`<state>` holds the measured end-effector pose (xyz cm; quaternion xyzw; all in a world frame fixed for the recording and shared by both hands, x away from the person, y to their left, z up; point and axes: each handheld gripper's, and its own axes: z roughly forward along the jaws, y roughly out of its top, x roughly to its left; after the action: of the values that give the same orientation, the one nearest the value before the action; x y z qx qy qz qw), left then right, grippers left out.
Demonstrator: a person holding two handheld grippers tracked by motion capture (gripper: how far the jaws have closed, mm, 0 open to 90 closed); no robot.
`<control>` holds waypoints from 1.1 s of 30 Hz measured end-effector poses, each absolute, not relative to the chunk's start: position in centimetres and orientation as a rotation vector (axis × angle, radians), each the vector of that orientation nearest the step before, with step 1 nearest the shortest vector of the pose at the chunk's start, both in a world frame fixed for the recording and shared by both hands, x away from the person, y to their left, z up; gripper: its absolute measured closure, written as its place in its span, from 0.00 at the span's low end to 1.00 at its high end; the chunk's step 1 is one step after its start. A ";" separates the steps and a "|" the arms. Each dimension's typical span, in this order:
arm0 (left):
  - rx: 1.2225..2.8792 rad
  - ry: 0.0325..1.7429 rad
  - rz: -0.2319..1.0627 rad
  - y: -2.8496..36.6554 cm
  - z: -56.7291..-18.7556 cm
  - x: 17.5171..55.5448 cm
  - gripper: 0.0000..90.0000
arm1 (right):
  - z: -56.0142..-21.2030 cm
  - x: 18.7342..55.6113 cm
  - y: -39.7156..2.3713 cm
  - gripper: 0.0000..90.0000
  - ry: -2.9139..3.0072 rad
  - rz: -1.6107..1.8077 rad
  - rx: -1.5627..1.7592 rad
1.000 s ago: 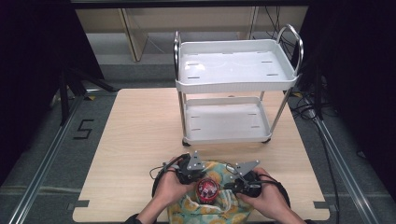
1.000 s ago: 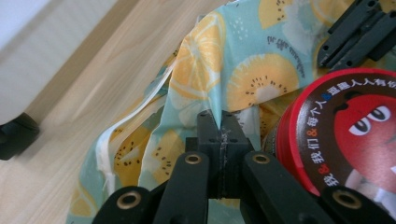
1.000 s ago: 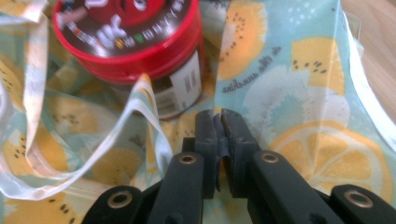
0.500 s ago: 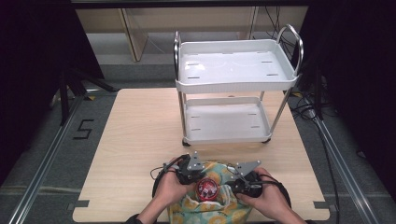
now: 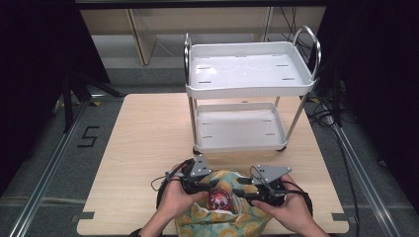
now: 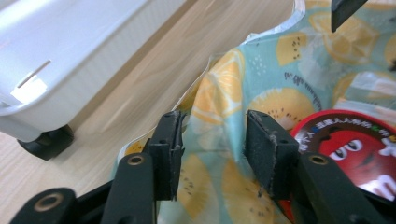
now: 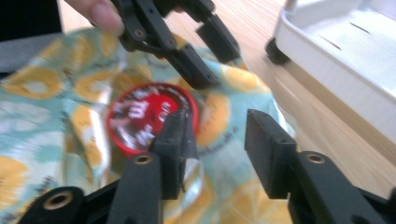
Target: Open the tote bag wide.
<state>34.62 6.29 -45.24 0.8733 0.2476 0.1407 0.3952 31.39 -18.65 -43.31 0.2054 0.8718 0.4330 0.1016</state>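
Note:
A lemon-print bag point(image 5: 225, 223) lies at the table's near edge with a round red candy tin point(image 5: 218, 198) in its mouth. My left gripper point(image 5: 209, 186) is at the bag's left rim and my right gripper point(image 5: 240, 190) at its right rim, jaws facing each other over the tin. Both sets of jaws have just been opening. In the left gripper view the left gripper point(image 6: 212, 123) stands open over loose bag fabric point(image 6: 219, 93), the tin point(image 6: 355, 144) to its right. In the right gripper view the right gripper point(image 7: 219, 123) is open above the tin point(image 7: 140, 116), pads off the bag point(image 7: 37, 107).
A white two-shelf cart point(image 5: 247, 74) on wheels stands on the wooden table point(image 5: 148, 133) just beyond the bag. Its lower tray and a wheel point(image 6: 46, 142) are close to the left gripper. The table's left half is bare wood.
Both grippers went from shut on the bag's rim to open and let the fabric go. The right gripper lifted a little. The bag and tin stay in place.

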 end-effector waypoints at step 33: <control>2.384 0.319 0.272 6.0 -43.7 26.8 0.54 | -43.8 33.8 -16.8 0.66 2.600 1.282 0.588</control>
<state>26.78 6.05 -43.67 0.9215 0.1234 0.1052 0.3529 33.78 -16.79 -43.76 0.1978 0.8753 0.4316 0.0917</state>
